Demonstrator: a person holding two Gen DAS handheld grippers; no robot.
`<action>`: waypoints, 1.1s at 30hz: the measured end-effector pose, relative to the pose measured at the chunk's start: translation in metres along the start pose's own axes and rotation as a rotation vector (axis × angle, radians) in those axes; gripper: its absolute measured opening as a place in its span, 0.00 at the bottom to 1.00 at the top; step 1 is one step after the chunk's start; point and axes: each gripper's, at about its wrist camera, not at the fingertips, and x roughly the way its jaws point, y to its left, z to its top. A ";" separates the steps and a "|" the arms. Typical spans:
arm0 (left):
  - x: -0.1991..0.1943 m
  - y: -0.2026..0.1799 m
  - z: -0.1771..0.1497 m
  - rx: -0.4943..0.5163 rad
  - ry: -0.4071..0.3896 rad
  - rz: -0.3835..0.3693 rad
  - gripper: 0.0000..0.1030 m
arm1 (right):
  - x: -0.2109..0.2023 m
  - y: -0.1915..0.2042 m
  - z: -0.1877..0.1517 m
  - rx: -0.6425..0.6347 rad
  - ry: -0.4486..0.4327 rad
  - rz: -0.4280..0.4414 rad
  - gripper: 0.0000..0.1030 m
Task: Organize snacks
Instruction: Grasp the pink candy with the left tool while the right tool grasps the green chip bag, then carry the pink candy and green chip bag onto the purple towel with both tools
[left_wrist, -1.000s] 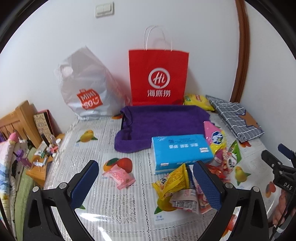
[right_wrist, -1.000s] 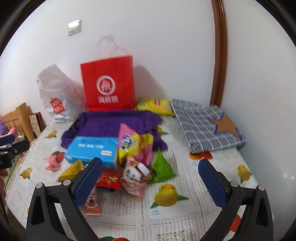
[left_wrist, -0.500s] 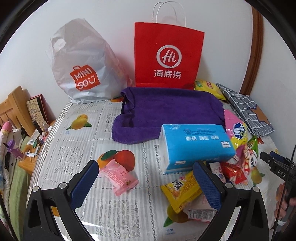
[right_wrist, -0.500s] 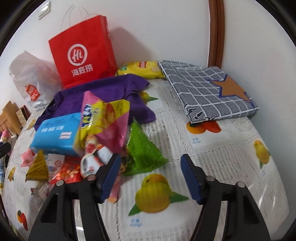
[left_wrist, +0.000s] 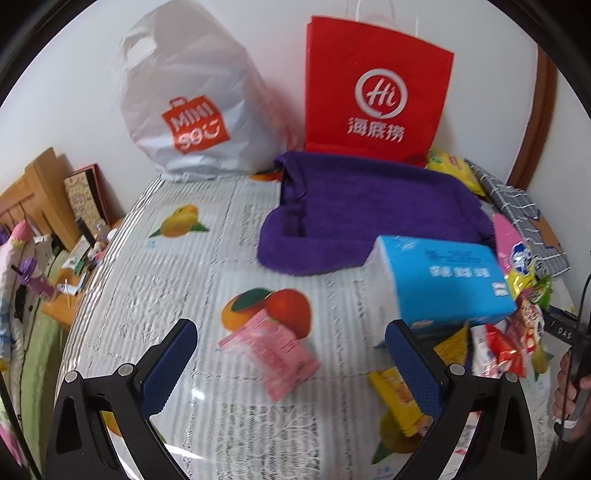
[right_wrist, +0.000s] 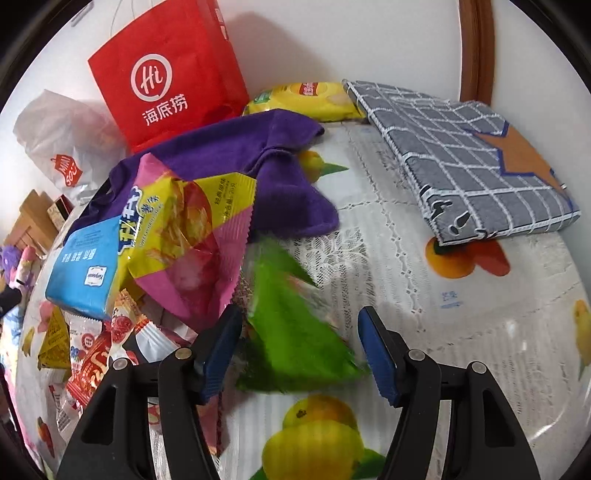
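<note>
The right gripper (right_wrist: 301, 349) points steeply down at the tabletop (right_wrist: 424, 332), its fingers (right_wrist: 376, 354) at a middling spread, having just been closing; the green triangular snack packet (right_wrist: 291, 332) lies between them. The left pad sits at the packet's edge, the right one stands clear of it, so nothing is pinched. Just left of the packet a pink-and-yellow crisp bag (right_wrist: 192, 236) leans over a heap of small red and white snack packets (right_wrist: 99, 354), with a blue tissue pack (right_wrist: 83, 273) beside it. Behind, a purple towel (right_wrist: 240, 155) lies before the red paper bag (right_wrist: 166, 74), and a yellow crisp bag (right_wrist: 306, 99) rests against a grey checked cushion (right_wrist: 469, 158).

The left gripper (left_wrist: 291, 354) hangs over the fruit-printed cloth with its fingers (left_wrist: 173, 354) spread wide, empty; a pink snack packet (left_wrist: 273, 350) lies flat between and below them, untouched. A white plastic bag (left_wrist: 184, 96) stands against the wall (orange logo facing out). At the far right edge a hand (left_wrist: 572, 391) grips the other tool.
</note>
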 end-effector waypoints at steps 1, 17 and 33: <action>0.003 0.001 -0.002 0.002 0.011 0.006 0.99 | 0.002 0.000 0.000 0.004 0.008 0.019 0.63; 0.055 0.013 -0.014 -0.040 0.127 0.072 0.91 | -0.047 -0.008 -0.040 -0.003 -0.047 -0.003 0.44; 0.035 0.006 -0.026 -0.024 0.113 -0.111 0.43 | -0.080 0.029 -0.068 -0.027 -0.101 -0.053 0.44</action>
